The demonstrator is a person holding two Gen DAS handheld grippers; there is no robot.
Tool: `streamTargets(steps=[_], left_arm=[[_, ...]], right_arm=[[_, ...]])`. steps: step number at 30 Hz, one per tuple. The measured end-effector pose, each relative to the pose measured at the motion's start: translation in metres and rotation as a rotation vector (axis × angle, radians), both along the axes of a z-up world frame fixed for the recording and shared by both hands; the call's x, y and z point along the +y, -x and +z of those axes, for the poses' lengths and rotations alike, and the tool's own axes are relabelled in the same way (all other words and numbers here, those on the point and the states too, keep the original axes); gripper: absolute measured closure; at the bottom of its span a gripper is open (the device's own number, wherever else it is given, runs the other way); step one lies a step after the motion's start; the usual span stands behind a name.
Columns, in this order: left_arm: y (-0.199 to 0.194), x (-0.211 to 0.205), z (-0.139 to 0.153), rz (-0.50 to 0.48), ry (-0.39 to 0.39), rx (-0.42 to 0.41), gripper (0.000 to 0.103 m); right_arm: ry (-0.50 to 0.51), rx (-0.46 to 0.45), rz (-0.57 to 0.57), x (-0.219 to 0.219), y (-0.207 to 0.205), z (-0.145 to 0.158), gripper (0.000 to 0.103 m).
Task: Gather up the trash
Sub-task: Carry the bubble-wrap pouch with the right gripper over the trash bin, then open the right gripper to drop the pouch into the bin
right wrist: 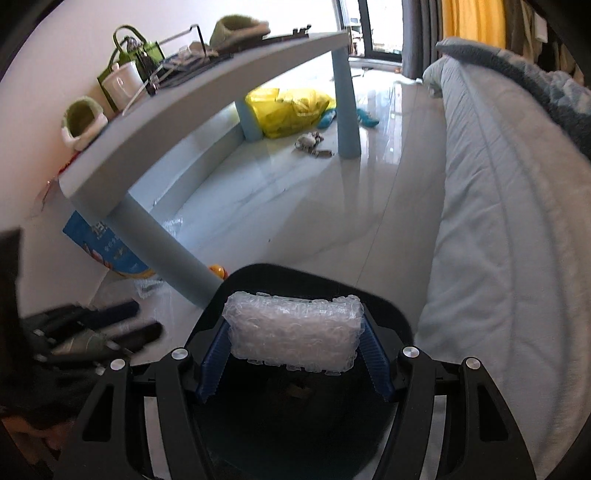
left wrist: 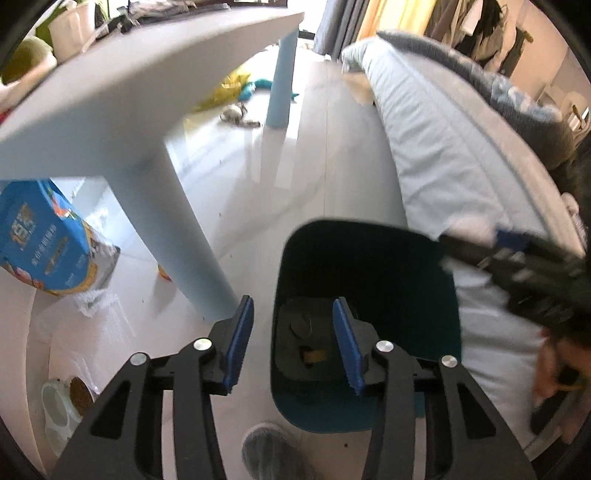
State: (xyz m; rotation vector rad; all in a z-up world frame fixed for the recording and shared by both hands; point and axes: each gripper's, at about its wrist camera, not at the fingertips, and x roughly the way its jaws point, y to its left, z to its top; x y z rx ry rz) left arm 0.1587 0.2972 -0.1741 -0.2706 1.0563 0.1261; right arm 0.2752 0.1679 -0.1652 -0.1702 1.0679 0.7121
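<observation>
Right wrist view: right claw (right wrist: 293, 345) clamped on a folded bubble-wrap wad (right wrist: 293, 332), hanging over the dark bin (right wrist: 388, 310) mouth. Wad looks light, squashy, springy; side-on grip across its ends suits. Left claw (left wrist: 291, 343) stands apart, empty, above the bin beside the desk (left wrist: 110, 92) leg.

You see a pale blue table (right wrist: 207, 110) over glossy floor (right wrist: 314, 206), a yellow bag (right wrist: 288, 107) beneath it, a blue pouch (left wrist: 40, 236) by its leg, and bedding (right wrist: 509, 221) alongside.

Home bedroom: bed (right wrist: 498, 206), low table (right wrist: 207, 110), hung clothes (left wrist: 476, 26).
</observation>
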Motion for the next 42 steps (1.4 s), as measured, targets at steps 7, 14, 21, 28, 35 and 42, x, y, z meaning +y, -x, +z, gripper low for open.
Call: streamTargets(steps=[7, 14, 21, 28, 35, 42], left_arm=[[0.004, 0.006, 0.03, 0.016, -0.023, -0.081, 0.064], [0.006, 0.002, 0.069, 0.0, -0.034, -0.186, 0.069], [0.008, 0.0, 0.097, 0.0, -0.017, -0.253, 0.07], [0.011, -0.006, 0.127, -0.005, -0.018, -0.325, 0.071], [0.01, -0.014, 0.156, 0.001, -0.061, -0.39, 0.07], [0.007, -0.031, 0.18, -0.003, -0.075, -0.45, 0.056]], right_arm=[[0.059, 0.064, 0.021, 0.017, 0.004, -0.031, 0.037], [0.123, 0.115, 0.049, 0.032, 0.014, -0.061, 0.037], [0.207, 0.143, 0.073, 0.031, 0.021, -0.082, 0.037], [0.204, 0.164, 0.081, 0.031, 0.026, -0.082, 0.034], [0.157, 0.165, 0.095, 0.029, 0.027, -0.065, 0.026], [0.095, 0.113, 0.11, 0.022, 0.029, -0.028, 0.025]])
